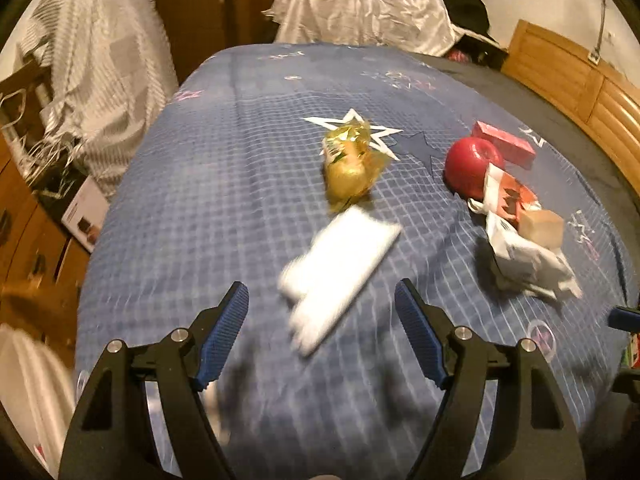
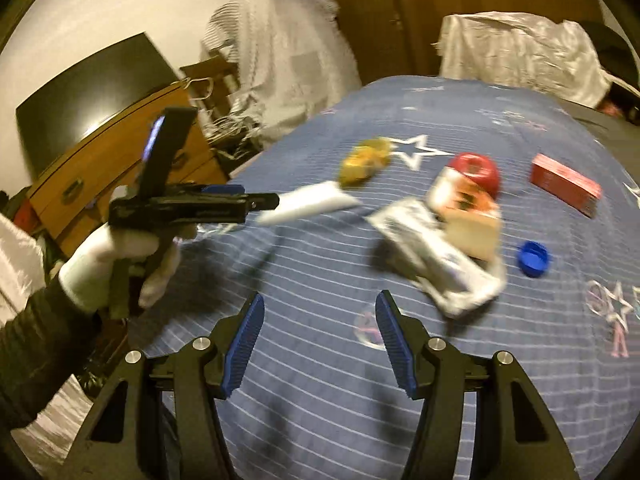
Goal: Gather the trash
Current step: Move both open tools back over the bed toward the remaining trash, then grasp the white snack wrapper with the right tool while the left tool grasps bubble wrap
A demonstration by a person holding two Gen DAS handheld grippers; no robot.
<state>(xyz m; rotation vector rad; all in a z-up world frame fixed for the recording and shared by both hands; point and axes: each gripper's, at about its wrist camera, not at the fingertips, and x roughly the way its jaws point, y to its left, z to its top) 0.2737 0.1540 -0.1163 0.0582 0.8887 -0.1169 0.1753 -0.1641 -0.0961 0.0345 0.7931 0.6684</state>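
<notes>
Blue-padded black tongs fill the bottom of both views: the left gripper [image 1: 321, 332] is spread with nothing between its pads, and the right gripper [image 2: 320, 344] at lower centre of its own view is likewise released and empty.

Largest thing in sight is the blue checked bedspread with white stars [image 1: 240, 184], which carries all the litter.

On it, going down in size:
- the crumpled white and grey paper wrapper [image 2: 436, 252], right of centre in the right wrist view, lying against a small tan block [image 2: 474, 234];
- the flat white plastic packet [image 1: 340, 268], blurred, just ahead of the left tongs near the middle of that frame;
- the crinkled yellow cellophane wrapper [image 1: 352, 164] beyond it, above centre;
- the round red apple-like object [image 1: 472, 164], the pink rectangular carton [image 1: 504, 144] and the orange and white torn packet [image 1: 508, 196] at right;
- the small blue bottle cap [image 2: 534, 258] at lower right of the cluster.

The step in hand looks like each tool approaching its first piece. The left should probably straddle the white packet across its narrow side and press into the soft cover before closing, since a thin flat thing slips out easily. The right should likely take the paper wrapper by a raised fold, clear of the tan block.

No bin shows in either view.
</notes>
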